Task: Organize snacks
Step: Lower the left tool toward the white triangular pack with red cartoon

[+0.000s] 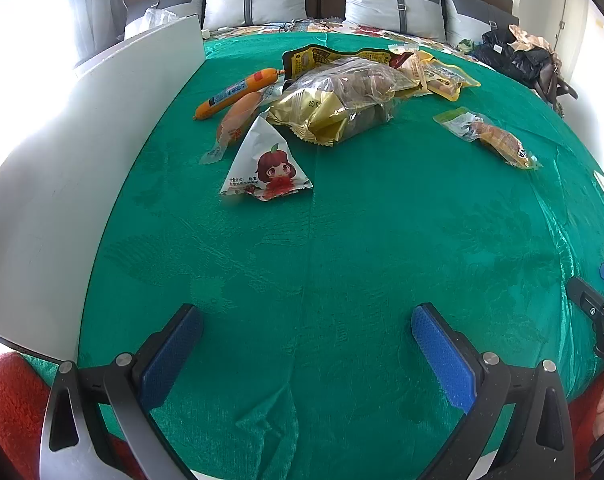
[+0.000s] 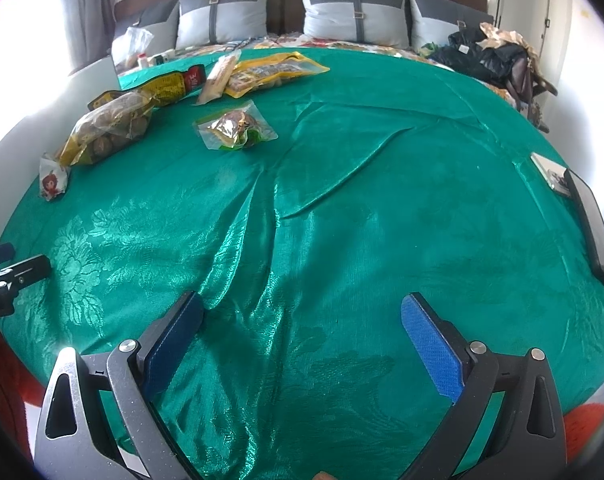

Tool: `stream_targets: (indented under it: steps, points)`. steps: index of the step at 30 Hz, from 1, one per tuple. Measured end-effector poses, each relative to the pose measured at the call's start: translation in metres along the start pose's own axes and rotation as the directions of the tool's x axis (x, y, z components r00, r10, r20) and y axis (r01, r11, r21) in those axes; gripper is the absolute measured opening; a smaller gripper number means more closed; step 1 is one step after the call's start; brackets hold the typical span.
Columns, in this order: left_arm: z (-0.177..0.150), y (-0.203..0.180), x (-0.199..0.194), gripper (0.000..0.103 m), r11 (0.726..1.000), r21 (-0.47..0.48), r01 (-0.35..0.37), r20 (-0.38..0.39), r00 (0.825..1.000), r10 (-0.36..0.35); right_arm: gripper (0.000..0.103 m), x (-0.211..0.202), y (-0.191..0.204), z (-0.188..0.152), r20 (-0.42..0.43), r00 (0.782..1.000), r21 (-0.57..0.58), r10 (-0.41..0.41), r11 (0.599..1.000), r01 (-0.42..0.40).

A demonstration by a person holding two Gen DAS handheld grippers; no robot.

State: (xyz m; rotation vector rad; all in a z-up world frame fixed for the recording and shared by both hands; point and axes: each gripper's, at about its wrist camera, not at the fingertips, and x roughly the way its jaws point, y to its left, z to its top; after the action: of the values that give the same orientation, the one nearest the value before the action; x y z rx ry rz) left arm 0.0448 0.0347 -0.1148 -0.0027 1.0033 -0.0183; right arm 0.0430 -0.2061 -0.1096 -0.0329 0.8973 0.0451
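Snacks lie scattered on a green cloth. In the left wrist view I see an orange sausage, a wrapped bun, a white triangular packet with a cartoon girl, a clear and gold bag pile, yellow packets and a small cake packet. My left gripper is open and empty over bare cloth, well short of the snacks. My right gripper is open and empty. In the right wrist view the bag of nuts, a small clear packet and a yellow bag lie far ahead to the left.
A white board stands along the cloth's left edge. Grey pillows and a headboard are at the back. Dark clothes pile at the back right. A dark phone-like slab and a small card lie at the right edge.
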Motion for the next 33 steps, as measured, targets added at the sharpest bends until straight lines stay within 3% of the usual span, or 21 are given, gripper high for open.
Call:
stream_targets:
  steps: [18,26,30,33]
  points:
    - [-0.001,0.0,-0.001,0.103,1.0,0.005,0.004,0.0,1.0,-0.004,0.101,-0.001,0.0,0.0,0.001,1.0,0.001,0.001,1.0,-0.001]
    - [-0.001,0.001,-0.002,0.103,0.998,0.045,0.033,-0.009,0.999,-0.033,0.101,-0.001,0.0,0.0,0.0,1.0,0.002,0.001,1.0,-0.001]
    - [0.003,0.004,-0.002,0.103,0.996,0.066,0.056,-0.055,0.997,-0.052,0.101,-0.002,0.0,0.0,0.0,1.0,0.002,0.001,1.0,-0.001]
    - [0.009,0.015,-0.008,0.103,0.995,0.028,0.098,-0.041,0.995,-0.096,0.101,-0.002,0.0,0.0,-0.001,1.0,0.002,0.001,1.0,-0.001]
